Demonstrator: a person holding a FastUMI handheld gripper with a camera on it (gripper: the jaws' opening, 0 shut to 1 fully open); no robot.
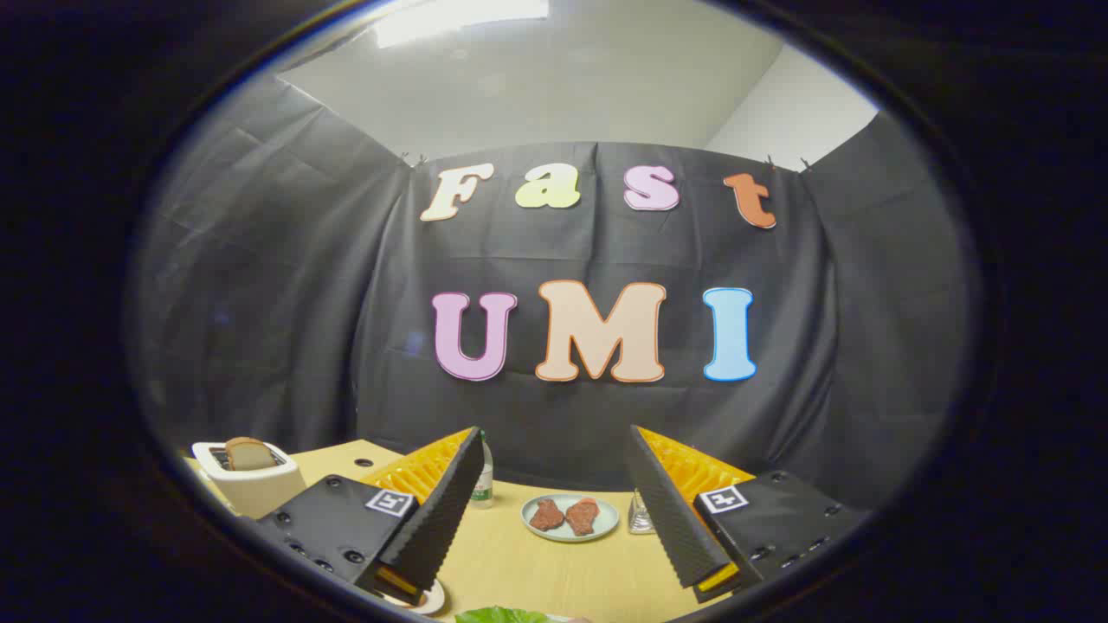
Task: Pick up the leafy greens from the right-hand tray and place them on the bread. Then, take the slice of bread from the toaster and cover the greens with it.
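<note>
My gripper (554, 450) is open, fingers spread wide above the wooden table (537, 562), nothing between them. A sliver of the leafy greens (502, 615) peeks out low down, between the two fingers and close under them. The white toaster (247, 476) stands at the table's far left corner, beyond the left finger (441, 510), with a slice of bread (249, 452) sticking up out of its slot. A white plate rim (430, 600) shows just under the left finger; what lies on it is hidden.
A pale blue plate (570, 518) with two brown meat pieces sits beyond the fingers near the back edge. A small bottle (483, 478) stands by the left finger's tip. A clear glass item (640, 515) stands next to the right finger (671, 510).
</note>
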